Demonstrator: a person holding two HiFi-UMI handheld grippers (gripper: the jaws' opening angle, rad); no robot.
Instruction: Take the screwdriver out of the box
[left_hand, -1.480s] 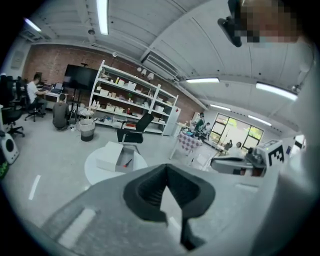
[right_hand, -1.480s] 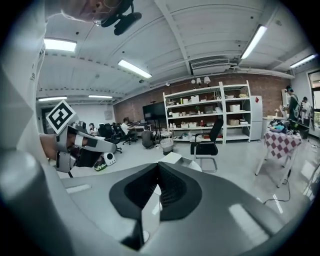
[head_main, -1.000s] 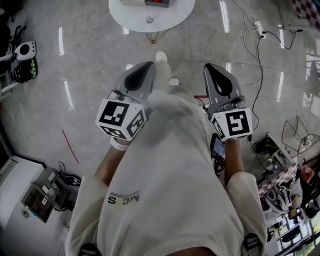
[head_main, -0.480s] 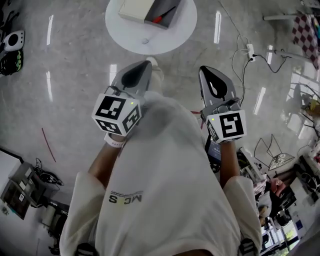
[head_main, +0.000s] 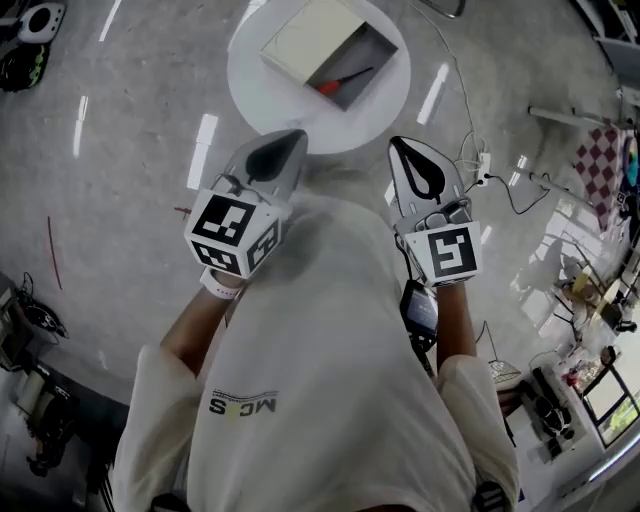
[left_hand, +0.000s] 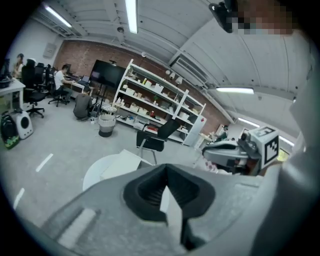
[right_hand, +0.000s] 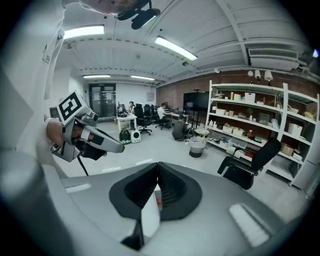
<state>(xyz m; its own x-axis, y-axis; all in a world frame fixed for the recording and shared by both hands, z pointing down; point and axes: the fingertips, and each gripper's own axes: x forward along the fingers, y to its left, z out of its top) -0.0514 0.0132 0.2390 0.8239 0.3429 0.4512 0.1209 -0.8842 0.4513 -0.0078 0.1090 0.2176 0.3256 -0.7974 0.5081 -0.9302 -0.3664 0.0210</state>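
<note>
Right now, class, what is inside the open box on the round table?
A red-handled screwdriver lies on the grey floor of the box. Nothing else shows inside; the strip along its walls is too small to make out.

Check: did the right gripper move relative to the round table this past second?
Yes. The right gripper has come toward the round table; its tip now nearly reaches the rim, with wide floor between them before.

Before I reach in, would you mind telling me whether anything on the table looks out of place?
Nothing stands out. The box sits open on the round table with the screwdriver lying inside it, nothing spilled. The left gripper and right gripper are shut and empty.
</note>
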